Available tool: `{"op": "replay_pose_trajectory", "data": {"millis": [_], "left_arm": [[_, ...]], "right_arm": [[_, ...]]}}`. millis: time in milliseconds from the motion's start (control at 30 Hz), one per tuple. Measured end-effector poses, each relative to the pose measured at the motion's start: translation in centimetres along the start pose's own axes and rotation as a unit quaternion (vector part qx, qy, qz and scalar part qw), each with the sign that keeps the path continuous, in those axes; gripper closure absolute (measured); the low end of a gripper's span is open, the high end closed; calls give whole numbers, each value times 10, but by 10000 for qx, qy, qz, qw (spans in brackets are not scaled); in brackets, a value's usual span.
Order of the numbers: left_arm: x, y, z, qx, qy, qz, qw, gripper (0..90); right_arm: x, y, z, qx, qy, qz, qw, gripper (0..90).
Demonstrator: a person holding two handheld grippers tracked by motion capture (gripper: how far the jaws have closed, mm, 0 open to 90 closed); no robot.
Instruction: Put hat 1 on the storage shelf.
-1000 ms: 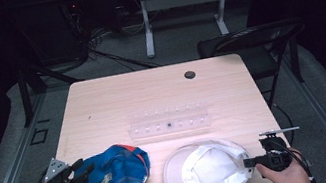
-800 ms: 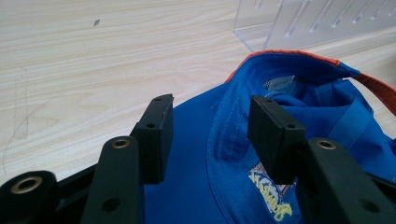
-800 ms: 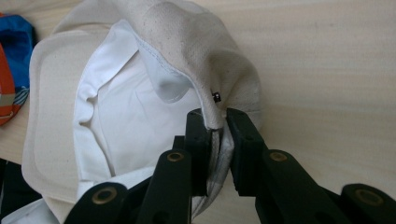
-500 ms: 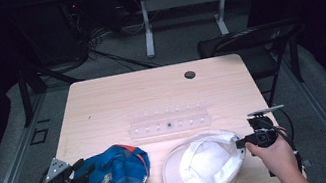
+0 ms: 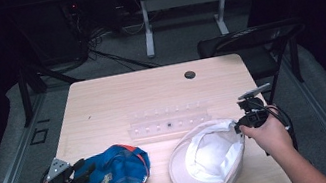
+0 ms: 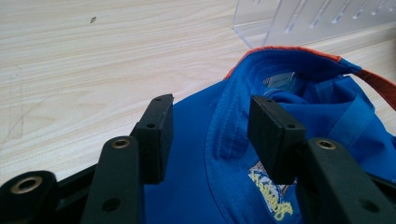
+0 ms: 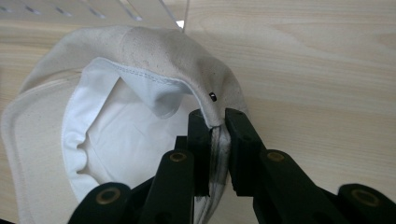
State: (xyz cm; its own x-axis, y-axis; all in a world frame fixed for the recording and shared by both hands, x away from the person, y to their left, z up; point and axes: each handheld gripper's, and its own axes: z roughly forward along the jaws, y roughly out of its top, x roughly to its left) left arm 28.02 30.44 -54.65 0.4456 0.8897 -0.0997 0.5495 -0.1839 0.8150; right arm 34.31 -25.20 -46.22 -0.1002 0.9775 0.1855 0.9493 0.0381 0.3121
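Observation:
A blue cap (image 5: 114, 173) with an orange brim edge lies upside down at the table's front left. My left gripper (image 5: 83, 168) is open at the cap's left rim, one jaw on each side of the rim (image 6: 224, 135). A white cap (image 5: 207, 154) lies upside down at the front right, its white lining facing up. My right gripper (image 5: 238, 128) is shut on the white cap's rim (image 7: 215, 122) at its right side, lifting that edge slightly off the table.
A clear plastic rack (image 5: 168, 121) stands across the middle of the wooden table (image 5: 150, 88), just behind both caps. A small black disc (image 5: 190, 74) sits near the far edge. A black folding chair (image 5: 253, 40) stands beyond the table's right corner.
My right gripper has moved up and away from the front edge with the white cap's rim in it, tilting the cap. The left gripper and blue cap have stayed put.

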Motion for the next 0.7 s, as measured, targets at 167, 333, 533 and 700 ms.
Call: {"op": "replay_pose_trajectory", "data": {"millis": [167,333,533,700], "left_arm": [[1,0,0,39,2,-4,10000,510],[0,0,1,18,-10,-6,10000,510],[1,0,1,54,-14,-9,10000,510],[1,0,1,46,-19,-15,10000,510]], "right_arm": [[7,8,-6,242,-201,-169,9994,811],[15,21,-19,555,-345,-214,9976,811],[26,29,-35,675,-545,-360,9956,811],[34,34,-46,838,-700,-481,9929,811]]}}
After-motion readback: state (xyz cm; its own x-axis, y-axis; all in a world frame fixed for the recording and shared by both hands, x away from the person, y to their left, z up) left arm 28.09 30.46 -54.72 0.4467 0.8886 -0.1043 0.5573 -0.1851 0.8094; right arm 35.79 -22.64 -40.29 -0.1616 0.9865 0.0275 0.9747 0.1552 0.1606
